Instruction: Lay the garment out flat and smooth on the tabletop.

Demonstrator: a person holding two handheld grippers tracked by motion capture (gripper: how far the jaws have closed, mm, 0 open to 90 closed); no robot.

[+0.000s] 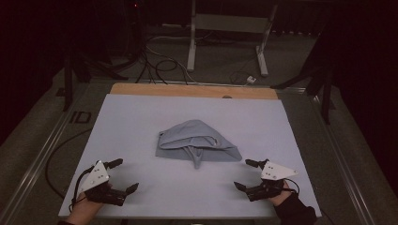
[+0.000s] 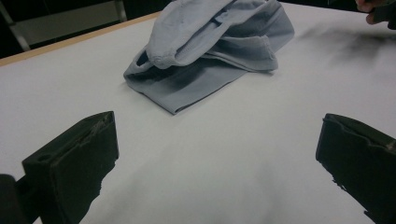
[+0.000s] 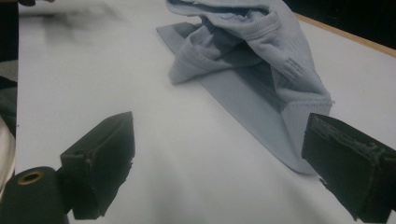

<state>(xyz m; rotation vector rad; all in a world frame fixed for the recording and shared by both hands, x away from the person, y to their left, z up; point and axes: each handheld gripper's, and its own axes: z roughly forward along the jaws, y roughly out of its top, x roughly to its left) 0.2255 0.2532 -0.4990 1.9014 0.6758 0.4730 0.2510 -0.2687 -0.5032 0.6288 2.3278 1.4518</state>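
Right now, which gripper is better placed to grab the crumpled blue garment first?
Right gripper, probably: its open fingers sit just beside the garment's near corner, while the left gripper has more bare table to cross.

A crumpled garment point(image 1: 197, 143) lies mid-table point(image 1: 122, 126), hand-held grippers nearer at either side.

a pale grey-blue garment point(image 1: 198, 143) lies crumpled and loosely folded at the middle of my desk point(image 1: 131, 122), a narrow strip pointing toward the near edge.

grey cloth point(image 1: 197, 143): 1 | tools: 2 (left tool point(image 1: 123, 176), right tool point(image 1: 245, 174)) | white table point(image 1: 131, 122): 1
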